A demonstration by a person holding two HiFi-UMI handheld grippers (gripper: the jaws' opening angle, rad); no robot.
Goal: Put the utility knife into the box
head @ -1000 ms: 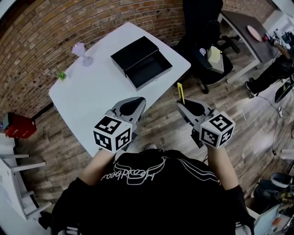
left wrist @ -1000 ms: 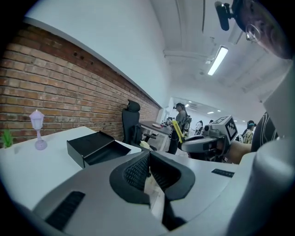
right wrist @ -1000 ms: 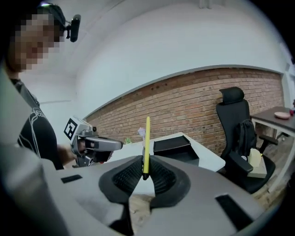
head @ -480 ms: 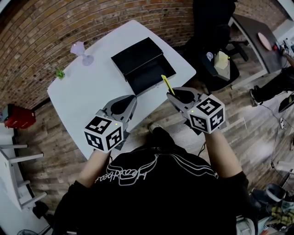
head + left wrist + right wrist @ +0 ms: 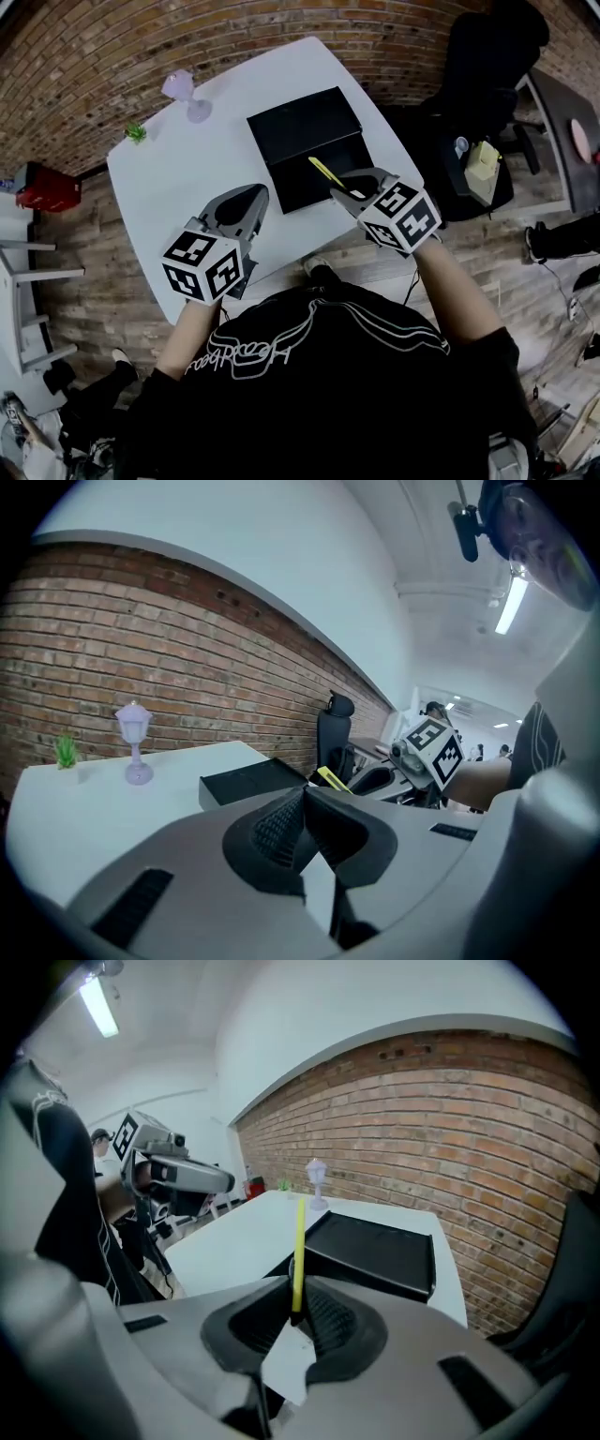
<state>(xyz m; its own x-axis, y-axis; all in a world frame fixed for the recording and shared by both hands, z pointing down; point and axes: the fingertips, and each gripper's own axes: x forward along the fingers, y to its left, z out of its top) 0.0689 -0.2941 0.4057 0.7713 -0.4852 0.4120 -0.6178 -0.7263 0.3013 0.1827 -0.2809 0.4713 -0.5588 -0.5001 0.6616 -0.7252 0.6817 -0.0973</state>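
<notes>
right gripper [image 5: 352, 190] pinches the yellow utility knife [image 5: 324, 172] by one end, long axis pointing straight ahead, tip apparently over the open black box [image 5: 302, 127] on the counter [image 5: 178, 169]. left gripper [image 5: 242, 208] pressed together, empty, beside the box, farther off.

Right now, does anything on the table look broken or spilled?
No, nothing stands out. The black box lies open on the white table, the little lamp stands upright, and the right claw grips the yellow utility knife.
</notes>
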